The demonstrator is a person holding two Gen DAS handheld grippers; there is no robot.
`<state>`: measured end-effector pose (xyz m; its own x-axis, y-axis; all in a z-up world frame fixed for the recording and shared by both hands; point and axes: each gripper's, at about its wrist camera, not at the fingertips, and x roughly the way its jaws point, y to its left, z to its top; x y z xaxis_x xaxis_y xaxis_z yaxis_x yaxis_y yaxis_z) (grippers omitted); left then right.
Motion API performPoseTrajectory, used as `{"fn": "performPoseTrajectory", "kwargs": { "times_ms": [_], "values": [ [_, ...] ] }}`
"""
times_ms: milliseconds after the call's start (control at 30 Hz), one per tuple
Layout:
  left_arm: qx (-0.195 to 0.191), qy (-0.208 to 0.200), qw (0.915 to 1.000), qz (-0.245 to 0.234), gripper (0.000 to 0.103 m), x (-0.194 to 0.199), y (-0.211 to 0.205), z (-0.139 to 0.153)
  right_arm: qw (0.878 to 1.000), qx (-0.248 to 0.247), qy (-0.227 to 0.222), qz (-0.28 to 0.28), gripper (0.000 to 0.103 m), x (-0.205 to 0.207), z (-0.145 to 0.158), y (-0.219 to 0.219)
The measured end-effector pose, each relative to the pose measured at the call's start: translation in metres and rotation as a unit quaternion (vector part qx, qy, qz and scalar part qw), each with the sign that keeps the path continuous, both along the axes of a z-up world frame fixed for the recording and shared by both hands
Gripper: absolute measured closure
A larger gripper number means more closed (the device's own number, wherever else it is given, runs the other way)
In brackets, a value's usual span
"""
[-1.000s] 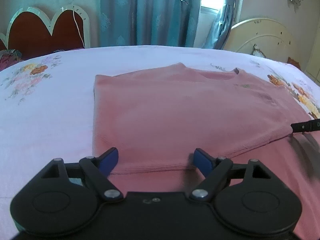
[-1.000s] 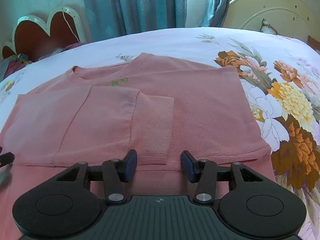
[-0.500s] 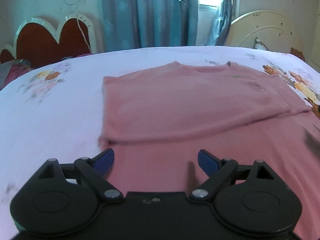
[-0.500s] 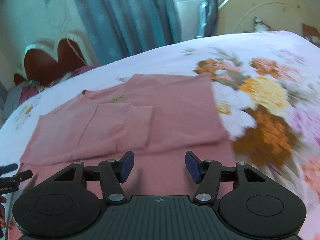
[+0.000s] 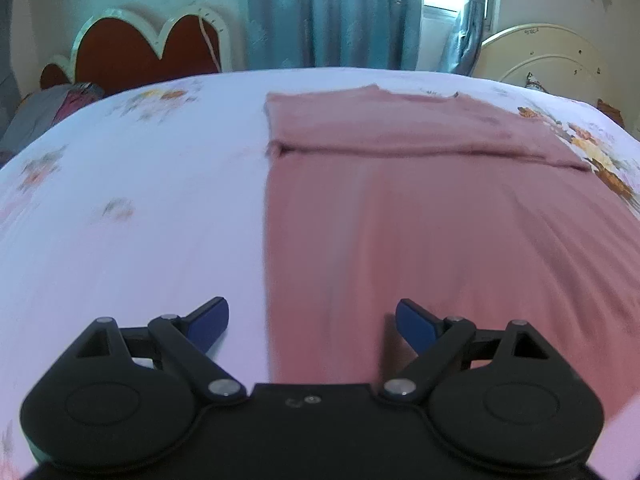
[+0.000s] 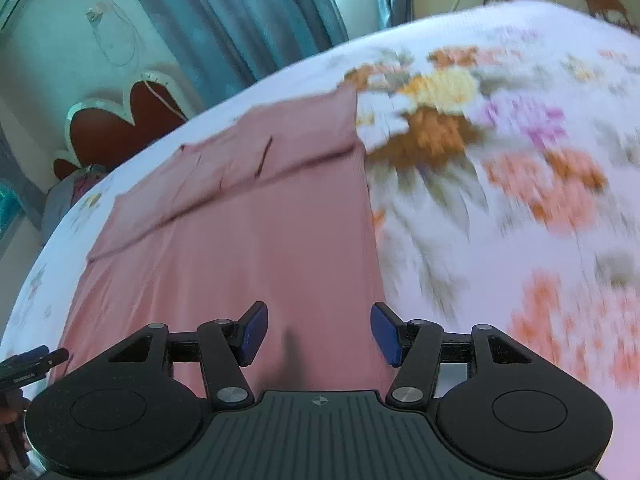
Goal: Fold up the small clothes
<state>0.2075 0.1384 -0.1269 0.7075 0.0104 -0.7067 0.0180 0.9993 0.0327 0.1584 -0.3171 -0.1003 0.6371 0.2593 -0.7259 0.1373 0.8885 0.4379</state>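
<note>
Left gripper (image 5: 312, 322), bottom centre of its view: jaws spread, nothing between them. It straddles the left edge of the pink top (image 5: 420, 220). Right gripper (image 6: 318, 334), bottom centre of its view: jaws parted, empty, over the garment's right edge. The top lies flat on the floral bedsheet (image 5: 140, 220), sleeves folded across in the upper middle. Judged step: reaching for the bottom hem. Next move calls for lowering both grippers and pinching the near corners. No containers seen.

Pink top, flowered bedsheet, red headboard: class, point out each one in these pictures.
pink top (image 5: 420, 240), left wrist view, on its flat lower body panel.
flowered bedsheet (image 6: 520, 160), right wrist view, on the orange flower print.
red headboard (image 5: 132, 56), left wrist view, on its red padded centre.
</note>
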Motion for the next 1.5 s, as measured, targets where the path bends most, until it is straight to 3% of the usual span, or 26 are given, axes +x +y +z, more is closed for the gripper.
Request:
{"fn": "performPoseTrajectory", "kwargs": {
  "times_ms": [100, 300, 467, 600, 733, 900, 1033, 1067, 1100, 1167, 1200, 1233, 1267, 1333, 1367, 1400, 1467, 1500],
  "values": [
    [-0.03, 0.005, 0.9995, 0.011, 0.013, -0.022, 0.008, -0.002, 1.0, 0.013, 0.007, -0.016, 0.046, -0.022, -0.006, -0.006],
    [-0.155, 0.007, 0.9871, 0.038, 0.015, -0.049, 0.037, -0.007, 0.994, 0.1, 0.02, -0.044, 0.046, -0.052, -0.02, -0.023],
    [-0.266, 0.001, 0.9616, 0.067, 0.023, -0.067, 0.06, -0.012, 0.984, 0.174, 0.022, -0.042, 0.046, -0.069, -0.028, -0.029],
    [-0.348, 0.008, 0.9361, 0.051, 0.029, -0.075, 0.07, -0.024, 0.979, 0.204, 0.017, -0.027, 0.046, -0.078, -0.031, -0.022],
    [-0.371, 0.014, 0.9274, 0.043, 0.041, -0.059, 0.072, -0.03, 0.972, 0.228, -0.003, -0.046, 0.047, -0.067, -0.033, -0.027],
    [-0.416, 0.019, 0.9087, 0.033, 0.044, -0.038, 0.069, -0.039, 0.967, 0.249, -0.004, -0.057, 0.047, -0.049, -0.042, -0.029],
    [-0.419, 0.022, 0.9077, 0.01, 0.049, -0.044, 0.06, -0.045, 0.967, 0.255, -0.008, -0.022, 0.047, -0.054, -0.04, -0.019],
    [-0.417, 0.022, 0.9084, 0.013, 0.053, -0.044, 0.061, -0.046, 0.968, 0.249, -0.015, -0.022, 0.063, -0.055, -0.038, -0.019],
    [-0.419, 0.023, 0.9077, 0.019, 0.063, -0.043, 0.064, -0.048, 0.967, 0.252, -0.017, -0.029, 0.079, -0.055, -0.038, -0.021],
    [-0.423, 0.027, 0.9051, 0.035, 0.077, -0.039, 0.069, -0.053, 0.965, 0.255, -0.017, -0.049, 0.083, -0.055, -0.041, -0.028],
    [-0.421, 0.028, 0.9057, 0.039, 0.089, -0.038, 0.069, -0.055, 0.968, 0.246, -0.015, -0.047, 0.096, -0.053, -0.04, -0.029],
    [-0.411, 0.028, 0.9101, 0.042, 0.098, -0.037, 0.068, -0.055, 0.972, 0.233, -0.008, -0.039, 0.096, -0.051, -0.04, -0.028],
    [-0.41, 0.021, 0.9107, 0.043, 0.097, -0.039, 0.068, -0.053, 0.974, 0.225, -0.008, -0.034, 0.096, -0.052, -0.038, -0.028],
    [-0.445, -0.015, 0.8946, 0.041, 0.097, -0.047, 0.07, -0.047, 0.966, 0.253, -0.048, -0.034, 0.096, -0.061, -0.031, -0.036],
    [-0.439, -0.022, 0.8969, 0.045, 0.097, -0.049, 0.069, -0.044, 0.962, 0.262, -0.063, -0.037, 0.097, -0.065, -0.029, -0.036],
    [-0.421, -0.013, 0.9056, 0.048, 0.097, -0.047, 0.067, -0.045, 0.963, 0.257, -0.068, -0.039, 0.097, -0.066, -0.028, -0.038],
    [-0.387, 0.022, 0.9201, 0.055, 0.097, -0.04, 0.061, -0.055, 0.973, 0.228, -0.036, -0.034, 0.097, -0.061, -0.038, -0.036],
    [-0.391, 0.025, 0.918, 0.06, 0.097, -0.04, 0.06, -0.058, 0.975, 0.219, -0.013, -0.031, 0.097, -0.057, -0.045, -0.034]
  ]
}}
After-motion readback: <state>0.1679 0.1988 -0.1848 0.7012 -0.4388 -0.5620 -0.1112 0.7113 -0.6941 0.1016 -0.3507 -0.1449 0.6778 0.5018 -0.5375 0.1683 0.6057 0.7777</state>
